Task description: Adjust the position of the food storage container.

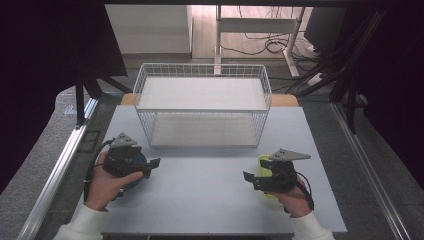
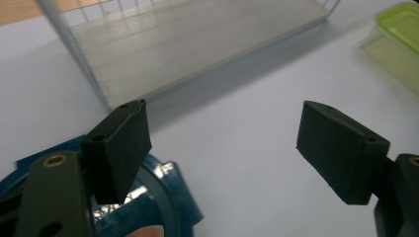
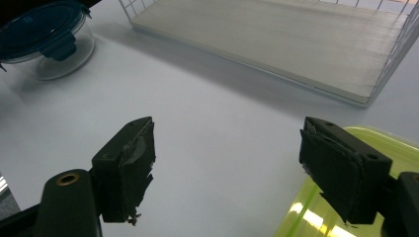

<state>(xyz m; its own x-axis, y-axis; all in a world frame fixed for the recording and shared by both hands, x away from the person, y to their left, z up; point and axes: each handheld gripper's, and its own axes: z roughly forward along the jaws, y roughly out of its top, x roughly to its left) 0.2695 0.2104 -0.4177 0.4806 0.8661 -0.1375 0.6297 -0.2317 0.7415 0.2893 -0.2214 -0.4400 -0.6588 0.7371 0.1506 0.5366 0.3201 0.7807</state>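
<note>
My left gripper (image 1: 151, 168) hovers over the table's left front, held by a hand, its jaws open and pointing right. A round glass container with a blue lid (image 1: 136, 159) sits just under it. In the left gripper view the open gripper (image 2: 225, 116) holds nothing, and the blue lid (image 2: 163, 202) lies below the left jaw. My right gripper (image 1: 250, 180) is at the right front, open and pointing left, above a yellow-green lidded container (image 1: 264, 168). In the right gripper view the gripper (image 3: 227, 133) is empty, with the green lid (image 3: 316, 212) under its right jaw.
A white wire two-tier shelf (image 1: 202, 75) stands at the back middle of the grey table (image 1: 200, 200), and its lower board (image 3: 276, 39) lies ahead of both grippers. Beyond the table are desk legs and cables. The blue-lidded container (image 3: 44, 34) is far left in the right gripper view.
</note>
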